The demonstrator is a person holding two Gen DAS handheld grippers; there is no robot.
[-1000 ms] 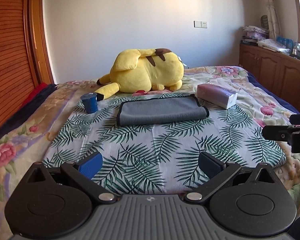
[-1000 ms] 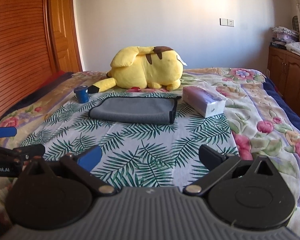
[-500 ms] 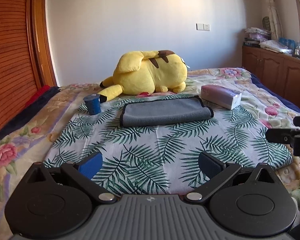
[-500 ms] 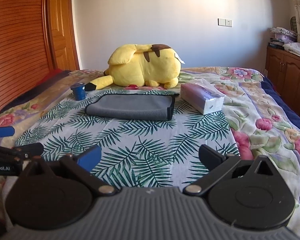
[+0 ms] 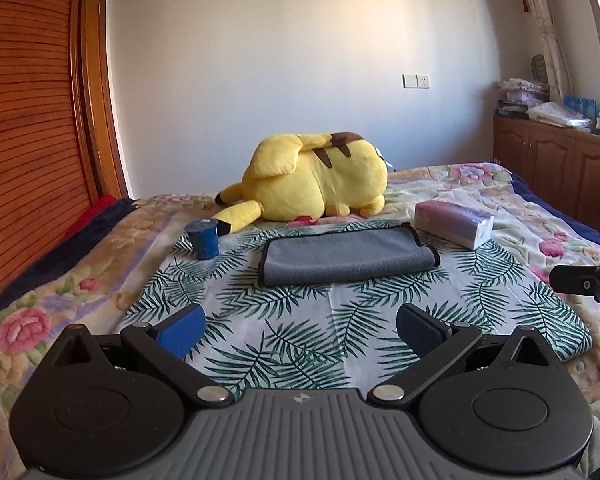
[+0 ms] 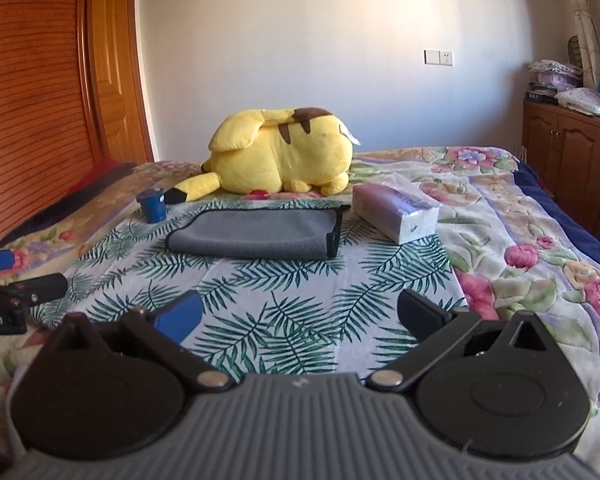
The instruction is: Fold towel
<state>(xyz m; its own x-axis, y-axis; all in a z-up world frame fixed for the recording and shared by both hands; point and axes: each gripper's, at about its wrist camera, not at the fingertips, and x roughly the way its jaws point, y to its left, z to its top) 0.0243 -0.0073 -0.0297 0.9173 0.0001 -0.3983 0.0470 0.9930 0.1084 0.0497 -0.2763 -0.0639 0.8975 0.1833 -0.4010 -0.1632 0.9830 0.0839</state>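
A grey towel with a dark hem (image 5: 344,258) lies folded flat on the palm-leaf cloth on the bed; it also shows in the right wrist view (image 6: 256,234). My left gripper (image 5: 302,326) is open and empty, well short of the towel, above the leaf cloth. My right gripper (image 6: 300,312) is open and empty too, at about the same distance. Each gripper's fingers show at the edge of the other's view: the right one (image 5: 580,284), the left one (image 6: 24,286).
A yellow plush toy (image 5: 312,188) lies behind the towel. A blue cup (image 5: 203,238) stands to its left and a tissue pack (image 5: 454,222) to its right. A wooden wardrobe (image 5: 28,120) is left of the bed, cabinets (image 5: 560,176) right.
Both grippers have drawn back and dropped lower, so the towel and bed sit lower in view. Both stay open. The towel has not moved.
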